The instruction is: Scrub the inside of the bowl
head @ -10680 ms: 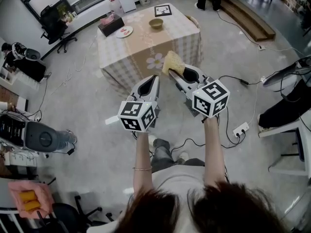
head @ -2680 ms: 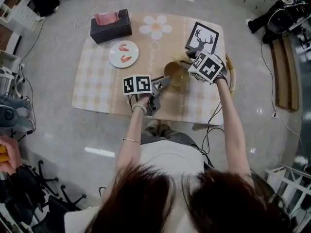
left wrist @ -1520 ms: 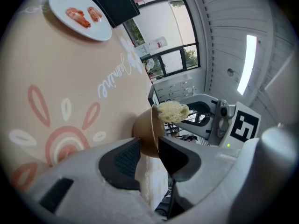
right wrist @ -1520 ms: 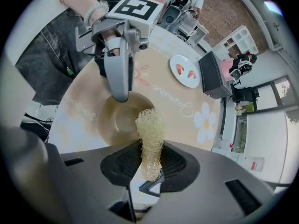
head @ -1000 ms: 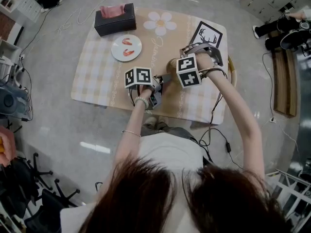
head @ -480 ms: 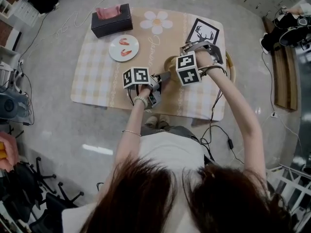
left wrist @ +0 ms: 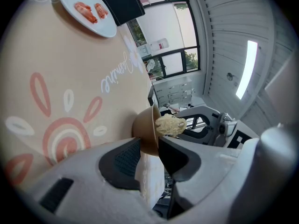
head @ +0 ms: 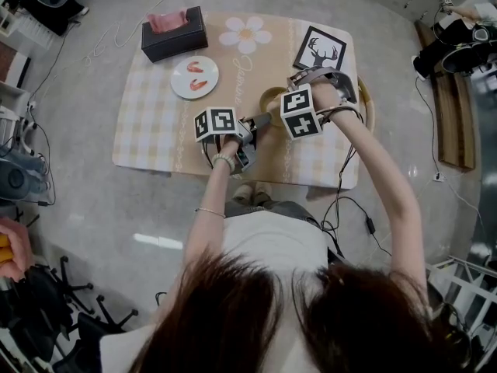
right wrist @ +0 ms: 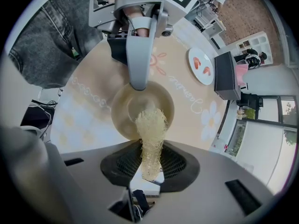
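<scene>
Head view: a person leans over a table [head: 151,134] with a checked cloth. A tan bowl [head: 272,97] sits on the table. The left gripper [head: 260,120] reaches the bowl's near rim, and the right gripper [head: 289,93] hangs over the bowl. Beyond the bowl to the left are a plate of shrimp [head: 194,77] and a dark tissue box [head: 173,31]. A framed deer picture [head: 320,47] lies just beyond the bowl.

Left gripper view: the left gripper [left wrist: 149,146] has its jaws clamped on the bowl [left wrist: 145,127], one inside the wall and one outside. A pale loofah scrubber [left wrist: 170,125] pokes into the bowl.

Right gripper view: the right gripper [right wrist: 150,158] has its jaws closed on the loofah scrubber [right wrist: 150,134], whose tip is down inside the bowl [right wrist: 122,108].
</scene>
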The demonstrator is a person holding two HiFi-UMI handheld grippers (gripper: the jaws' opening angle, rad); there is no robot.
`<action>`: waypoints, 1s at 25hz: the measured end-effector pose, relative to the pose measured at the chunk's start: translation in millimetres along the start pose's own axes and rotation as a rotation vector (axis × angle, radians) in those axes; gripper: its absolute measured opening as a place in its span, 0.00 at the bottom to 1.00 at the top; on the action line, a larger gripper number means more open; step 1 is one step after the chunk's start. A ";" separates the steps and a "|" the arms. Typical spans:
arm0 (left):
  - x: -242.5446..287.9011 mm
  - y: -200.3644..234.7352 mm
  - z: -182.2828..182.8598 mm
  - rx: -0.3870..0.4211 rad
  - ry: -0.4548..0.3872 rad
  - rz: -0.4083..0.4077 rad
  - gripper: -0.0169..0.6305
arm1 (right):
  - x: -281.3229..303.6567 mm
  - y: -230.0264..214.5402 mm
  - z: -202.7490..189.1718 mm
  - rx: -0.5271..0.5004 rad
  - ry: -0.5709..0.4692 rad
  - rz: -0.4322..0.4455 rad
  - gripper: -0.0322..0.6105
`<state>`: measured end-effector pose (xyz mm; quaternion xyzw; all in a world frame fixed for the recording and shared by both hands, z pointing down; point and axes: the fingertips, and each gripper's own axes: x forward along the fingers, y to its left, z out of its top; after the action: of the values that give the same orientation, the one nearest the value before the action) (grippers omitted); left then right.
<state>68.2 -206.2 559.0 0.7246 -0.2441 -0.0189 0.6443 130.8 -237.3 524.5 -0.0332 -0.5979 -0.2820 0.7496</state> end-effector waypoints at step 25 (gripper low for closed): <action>0.6 -5.5 -6.8 0.007 0.025 -0.023 0.22 | -11.9 27.8 21.2 -0.121 0.040 0.029 0.20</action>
<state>72.8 -199.8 555.1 0.7297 -0.2276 -0.0164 0.6446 123.6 -201.3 527.6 -0.0815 -0.5641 -0.3074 0.7620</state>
